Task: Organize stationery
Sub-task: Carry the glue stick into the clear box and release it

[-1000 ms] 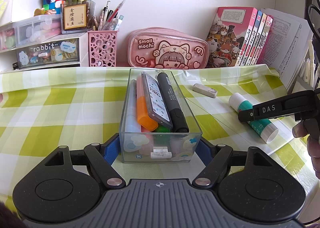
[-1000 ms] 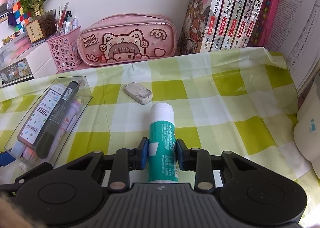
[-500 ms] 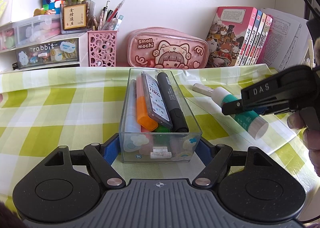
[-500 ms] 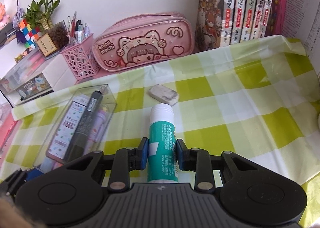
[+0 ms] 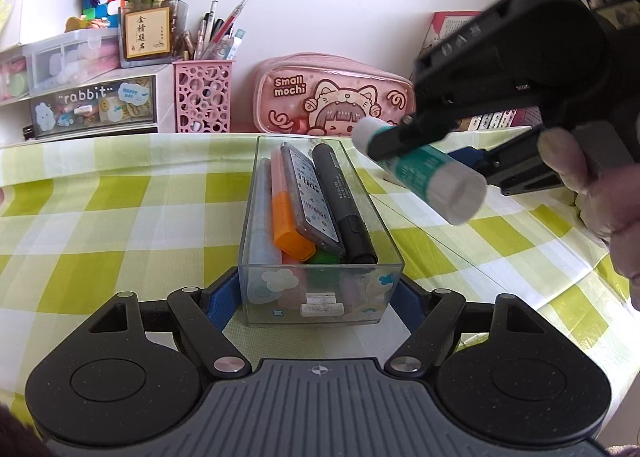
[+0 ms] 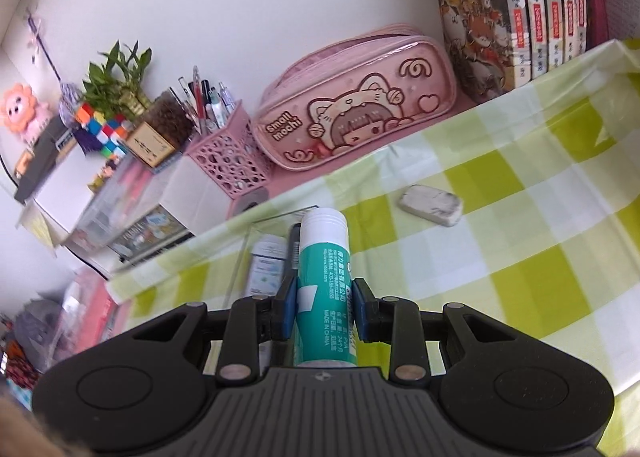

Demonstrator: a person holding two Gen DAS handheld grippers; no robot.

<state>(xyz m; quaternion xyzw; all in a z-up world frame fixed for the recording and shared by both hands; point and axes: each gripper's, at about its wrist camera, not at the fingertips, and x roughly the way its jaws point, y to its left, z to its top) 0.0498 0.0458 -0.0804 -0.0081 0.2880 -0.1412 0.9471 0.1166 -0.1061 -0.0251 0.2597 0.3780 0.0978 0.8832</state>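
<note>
My right tongs (image 6: 325, 311) clamp the light, stiff, slippery teal-and-white plastic glue stick (image 6: 325, 293) mid-barrel; my left tongs (image 5: 318, 295) grip the clear rigid plastic organizer box (image 5: 320, 297) ahead.

Counter cloth (image 5: 120, 193): lime-green and white check. Glue stick (image 6: 325, 289): teal body, white cap, white print. Clear box (image 5: 320, 297): cloud and star stickers; inside, orange highlighter (image 5: 289, 217), black marker (image 5: 340, 193), grey patterned case (image 5: 310, 193). Pencil pouch (image 5: 332, 97), far: pink, cartoon cat. Pen cup (image 5: 202, 101): pink, circle cut-outs. Eraser (image 6: 431, 204): smudged white. Hand-held gripper pads (image 6: 286, 309): blue.
</note>
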